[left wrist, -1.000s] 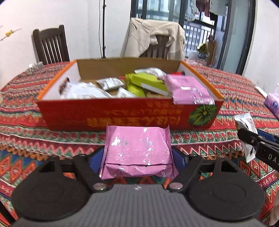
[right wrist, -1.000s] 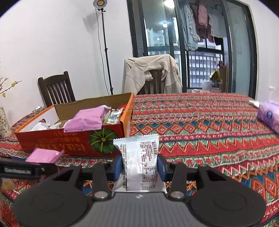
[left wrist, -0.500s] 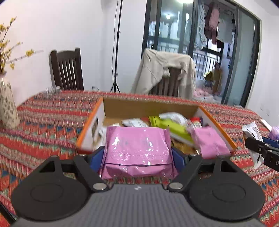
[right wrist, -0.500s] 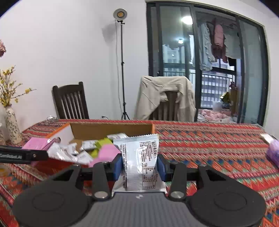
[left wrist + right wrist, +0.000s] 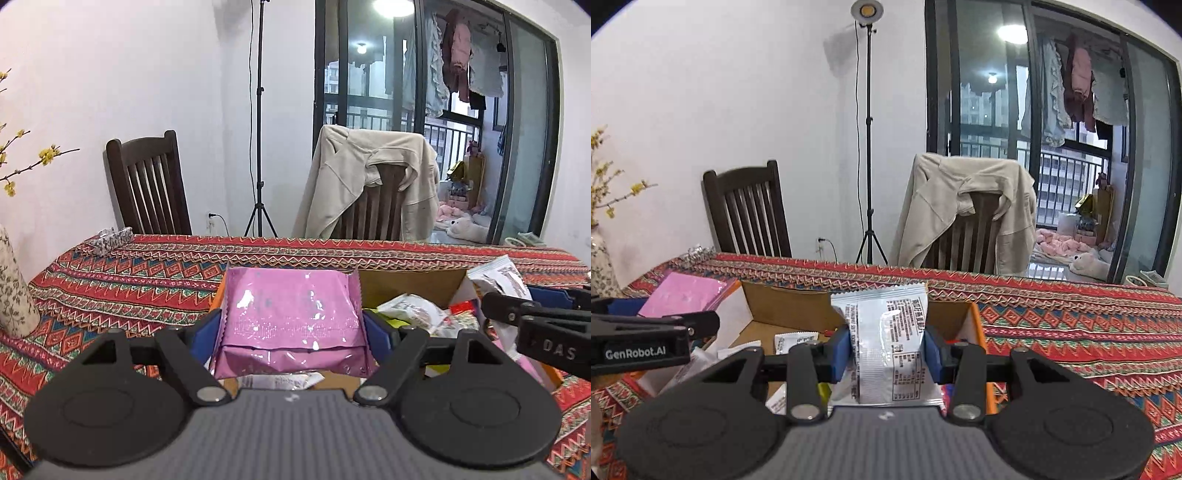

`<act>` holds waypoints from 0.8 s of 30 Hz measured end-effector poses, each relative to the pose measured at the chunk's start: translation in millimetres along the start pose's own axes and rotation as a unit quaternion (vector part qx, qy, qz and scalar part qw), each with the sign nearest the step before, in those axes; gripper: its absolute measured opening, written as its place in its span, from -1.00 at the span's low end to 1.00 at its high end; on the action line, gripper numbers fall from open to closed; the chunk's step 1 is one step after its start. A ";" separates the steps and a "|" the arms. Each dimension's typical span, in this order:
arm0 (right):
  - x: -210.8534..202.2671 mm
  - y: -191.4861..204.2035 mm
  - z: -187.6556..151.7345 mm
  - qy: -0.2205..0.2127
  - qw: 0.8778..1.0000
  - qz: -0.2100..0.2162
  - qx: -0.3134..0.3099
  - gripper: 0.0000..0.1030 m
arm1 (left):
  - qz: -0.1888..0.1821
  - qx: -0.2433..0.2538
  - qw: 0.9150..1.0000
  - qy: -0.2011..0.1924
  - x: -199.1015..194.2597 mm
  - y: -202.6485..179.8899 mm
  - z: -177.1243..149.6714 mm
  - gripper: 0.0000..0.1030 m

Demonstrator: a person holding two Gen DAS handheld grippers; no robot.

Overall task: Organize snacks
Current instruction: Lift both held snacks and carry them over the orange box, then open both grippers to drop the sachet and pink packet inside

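A table (image 5: 1071, 332) with a bright striped cloth is seen, and a cardboard box (image 5: 790, 310) of snacks rests on it. Above the box's left part, a pink snack packet (image 5: 291, 317) is pinched by its sides in the closed-in jaws of the left gripper (image 5: 293, 328). Above the box's right part, a white snack packet (image 5: 890, 347) is squeezed upright in the narrow jaws of the right gripper (image 5: 888, 350).

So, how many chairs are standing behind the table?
2. A bare dark wooden chair stands on the left; another chair, on the right, has a beige jacket draped over it. More may be out of view.
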State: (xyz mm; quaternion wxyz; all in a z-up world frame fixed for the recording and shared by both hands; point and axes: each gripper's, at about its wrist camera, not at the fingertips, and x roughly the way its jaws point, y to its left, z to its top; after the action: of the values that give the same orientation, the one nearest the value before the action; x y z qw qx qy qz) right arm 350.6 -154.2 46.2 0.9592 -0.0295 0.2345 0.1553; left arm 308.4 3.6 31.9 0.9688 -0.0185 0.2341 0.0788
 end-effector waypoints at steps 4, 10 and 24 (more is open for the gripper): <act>14.4 5.0 0.8 0.012 1.000 -0.004 -0.001 -0.17 | 0.000 0.002 1.000 0.005 9.8 2.8 -2.5 0.58; 17.2 0.1 -8.9 0.019 1.000 -0.008 0.004 0.93 | -0.002 -0.005 1.000 -0.006 5.2 13.1 -10.4 1.00; -20.1 -19.7 -34.6 0.014 0.999 -0.005 0.046 1.00 | -0.032 -0.034 0.998 -0.041 -42.1 32.7 -28.7 1.00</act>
State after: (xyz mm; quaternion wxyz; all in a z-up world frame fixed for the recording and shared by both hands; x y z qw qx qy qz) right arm 324.6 -183.1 24.4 0.9569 0.0114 0.2550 0.1389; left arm 253.2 27.7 25.7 0.9784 -0.0553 0.1911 0.0563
